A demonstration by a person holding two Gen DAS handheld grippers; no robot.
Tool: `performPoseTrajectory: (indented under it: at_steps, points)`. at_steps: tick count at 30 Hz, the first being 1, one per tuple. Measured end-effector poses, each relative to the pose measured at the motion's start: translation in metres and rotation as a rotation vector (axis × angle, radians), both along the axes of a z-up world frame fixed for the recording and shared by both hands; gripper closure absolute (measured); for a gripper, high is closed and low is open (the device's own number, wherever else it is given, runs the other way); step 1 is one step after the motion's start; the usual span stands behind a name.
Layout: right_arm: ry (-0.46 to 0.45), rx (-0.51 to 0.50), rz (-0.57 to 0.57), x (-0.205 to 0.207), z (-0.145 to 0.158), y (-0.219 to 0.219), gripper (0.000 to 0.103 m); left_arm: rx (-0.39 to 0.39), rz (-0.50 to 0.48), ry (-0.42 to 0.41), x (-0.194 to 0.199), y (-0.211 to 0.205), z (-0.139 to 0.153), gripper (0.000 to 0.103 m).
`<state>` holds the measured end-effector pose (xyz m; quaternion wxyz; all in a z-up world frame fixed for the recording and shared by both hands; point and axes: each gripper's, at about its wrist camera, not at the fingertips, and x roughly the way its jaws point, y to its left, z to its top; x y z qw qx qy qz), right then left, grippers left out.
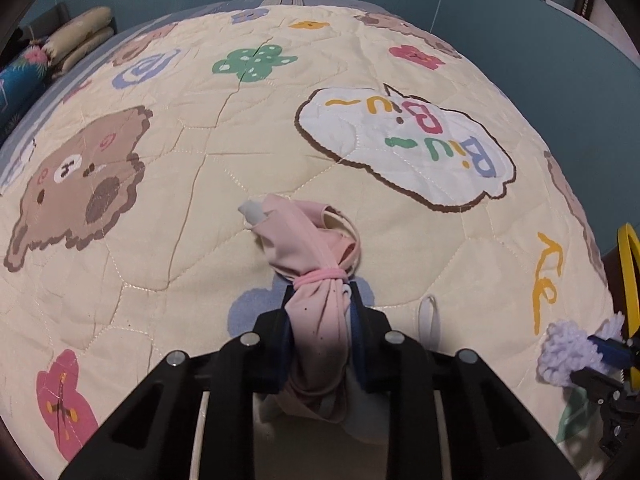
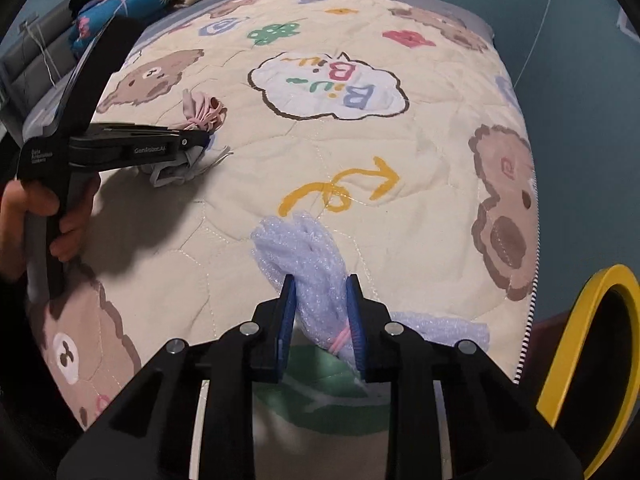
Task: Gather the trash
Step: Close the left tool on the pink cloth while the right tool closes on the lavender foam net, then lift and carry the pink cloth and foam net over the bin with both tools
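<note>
Right wrist view showed your right gripper (image 2: 322, 308) clamped on the bubble wrap (image 2: 308, 256), your left gripper (image 1: 322, 320) on the pink mask bundle (image 1: 316, 272); lifting both straight up off the bed (image 2: 440, 152) seemed wisest.

A cream quilt (image 1: 192, 184) printed with brown bears, a green clover, pink flowers and a white speech bubble lettered in pastel colours, a pale pink bundle (image 1: 316, 280) tied with a pink band, a lilac-white bubbly wad (image 2: 312, 264), teal walls (image 1: 540, 64), a yellow ring (image 2: 576, 344)
</note>
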<state>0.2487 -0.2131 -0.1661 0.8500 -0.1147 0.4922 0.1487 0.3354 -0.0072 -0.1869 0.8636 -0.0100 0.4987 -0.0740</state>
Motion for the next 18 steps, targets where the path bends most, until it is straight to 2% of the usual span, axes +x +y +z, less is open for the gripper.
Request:
performPoseTrajectory:
  at_steps: [2,5,10,18]
  points:
    - [-0.005,-0.01,0.007,-0.002,-0.001,0.001,0.08,0.006,-0.005,-0.008,-0.002,0.0,0.001,0.081]
    - [-0.009,0.039,-0.014,-0.001,0.004,-0.006,0.081,-0.007,-0.009,-0.014,-0.007,0.001,0.007,0.081]
    - [-0.013,0.206,-0.089,0.003,0.026,-0.037,0.081,-0.019,-0.02,-0.048,-0.016,0.002,0.023,0.081]
    - [-0.029,0.354,-0.15,-0.011,0.058,-0.067,0.081,-0.061,-0.013,-0.107,-0.034,0.005,0.062,0.081]
